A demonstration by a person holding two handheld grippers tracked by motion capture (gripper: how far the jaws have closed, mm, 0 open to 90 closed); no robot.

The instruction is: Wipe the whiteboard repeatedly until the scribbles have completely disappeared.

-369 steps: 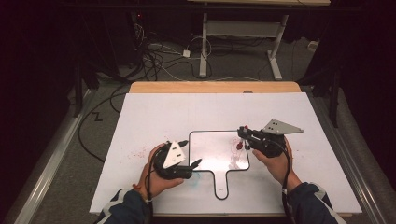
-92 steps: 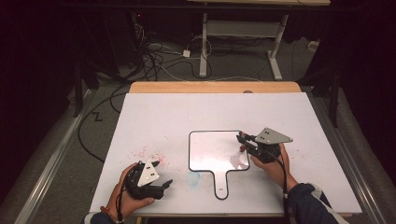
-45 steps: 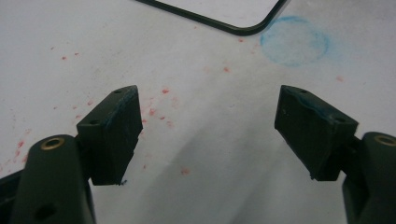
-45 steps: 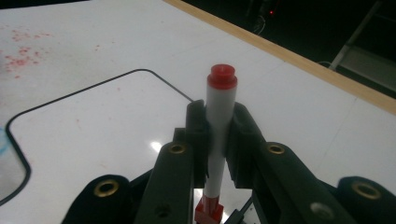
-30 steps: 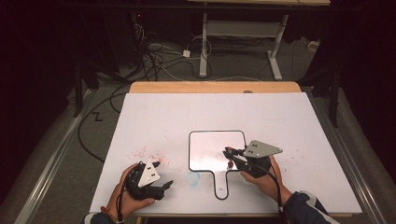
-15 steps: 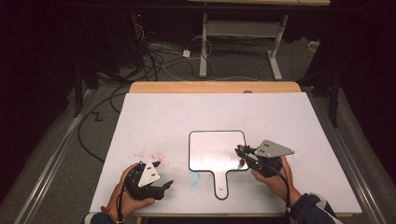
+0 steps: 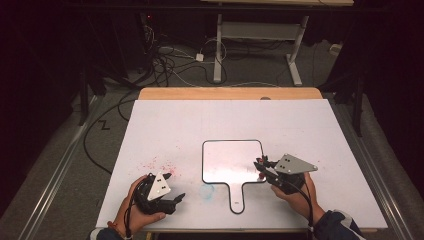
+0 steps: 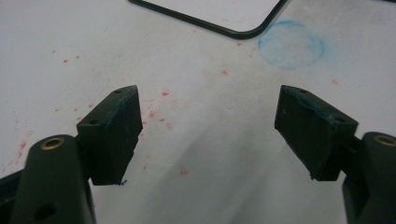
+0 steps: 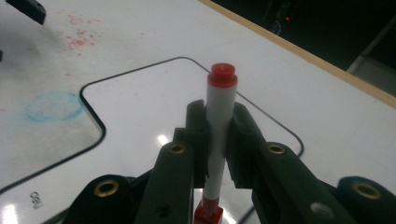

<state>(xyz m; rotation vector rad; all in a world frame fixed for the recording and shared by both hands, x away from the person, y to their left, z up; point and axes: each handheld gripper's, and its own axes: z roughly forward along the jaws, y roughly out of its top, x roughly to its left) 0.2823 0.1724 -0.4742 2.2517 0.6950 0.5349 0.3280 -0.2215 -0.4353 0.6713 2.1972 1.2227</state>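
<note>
The right claw (image 7: 261,168) is clamped on a white marker pen with a red cap (image 9: 219,126), held upright over the right edge of the small black-rimmed whiteboard paddle (image 7: 231,160). The left claw (image 8: 208,135) gapes with nothing between its pads, near left on the white surface (image 7: 320,130) (speckled red, one blue smudge (image 8: 292,44)).

One red-capped marker (image 9: 219,126), one handled whiteboard (image 7: 232,162), two claws: left (image 8: 208,135), right (image 9: 217,140).
</note>
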